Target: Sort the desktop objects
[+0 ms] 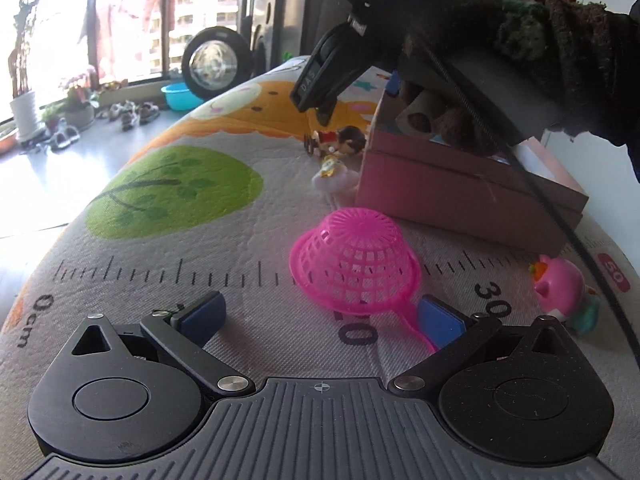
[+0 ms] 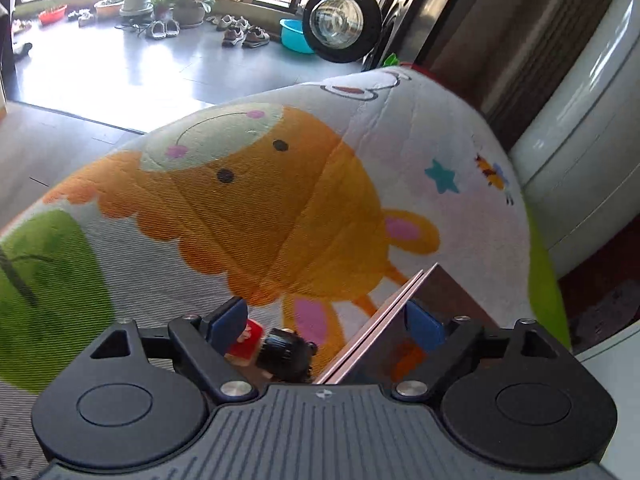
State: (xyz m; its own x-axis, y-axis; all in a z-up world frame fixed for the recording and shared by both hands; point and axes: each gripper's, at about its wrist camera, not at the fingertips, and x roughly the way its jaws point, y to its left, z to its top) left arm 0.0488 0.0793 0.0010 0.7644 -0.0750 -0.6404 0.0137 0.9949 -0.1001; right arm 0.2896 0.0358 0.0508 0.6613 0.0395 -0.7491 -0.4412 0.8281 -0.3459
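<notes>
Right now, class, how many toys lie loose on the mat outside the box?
4: figurine and white toy by the box, pink strainer at centre, pink pig right. More may hide behind the box.

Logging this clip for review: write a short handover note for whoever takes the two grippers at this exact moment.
Left gripper: open, empty, low over the mat, the pink strainer just ahead and its handle beside the right finger.
Right gripper: open, empty, above the box's corner and the dark-haired figurine.
Pink box holds some items already.
Left on the mat: strainer, figurine, white toy, pink round toy.
</notes>
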